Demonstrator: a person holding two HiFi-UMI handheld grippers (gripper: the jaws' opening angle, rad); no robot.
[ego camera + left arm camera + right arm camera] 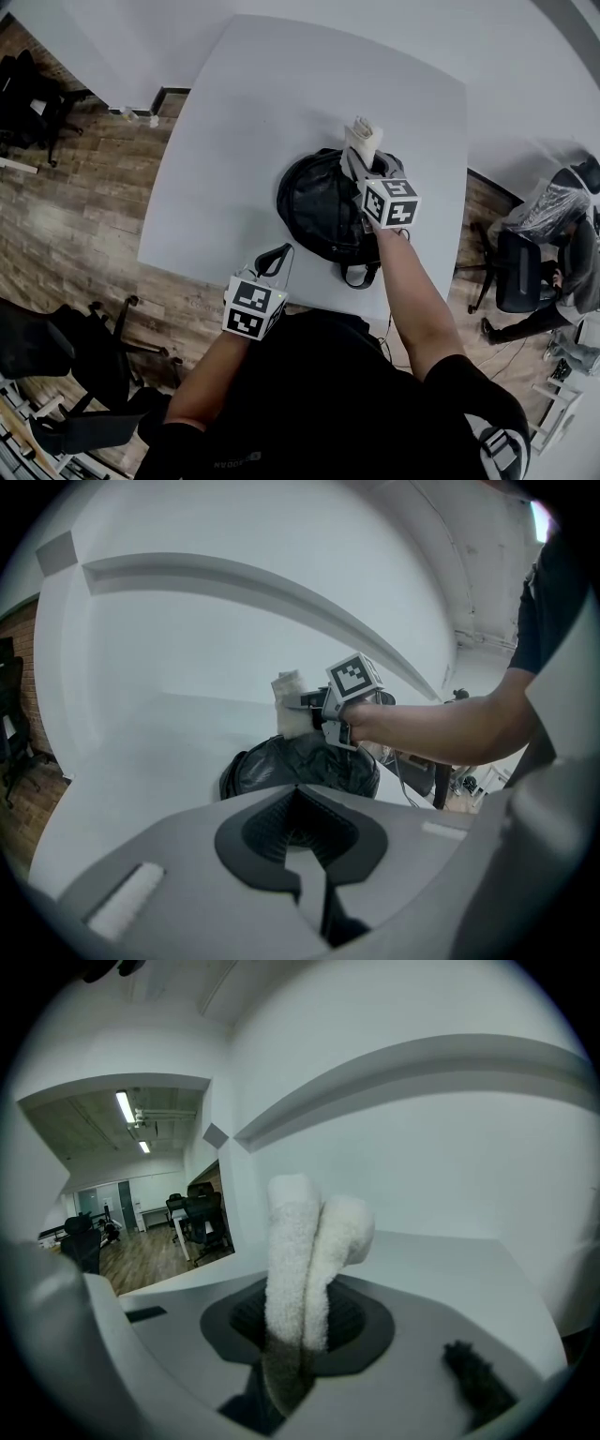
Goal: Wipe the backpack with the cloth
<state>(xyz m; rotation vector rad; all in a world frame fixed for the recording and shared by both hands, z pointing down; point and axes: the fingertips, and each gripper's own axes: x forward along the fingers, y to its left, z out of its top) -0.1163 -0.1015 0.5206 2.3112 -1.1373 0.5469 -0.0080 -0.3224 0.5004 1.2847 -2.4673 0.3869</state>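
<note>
Right gripper (298, 1349) pinches the cloth (309, 1251) above the backpack (319, 206); left gripper (309, 855), jaws together and empty, hangs beside the backpack. Best to press the cloth flat and stroke evenly.

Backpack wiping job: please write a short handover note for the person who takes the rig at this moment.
Right gripper: shut on the white cloth, held over the backpack's far side, with the cloth end free in the air.
Left gripper: shut, empty, by the table's near edge.
Black backpack lies on the white table.
Done: cloth is in grip. Any wiping so far cannot be told.
Left: press the cloth down and wipe the backpack.
</note>
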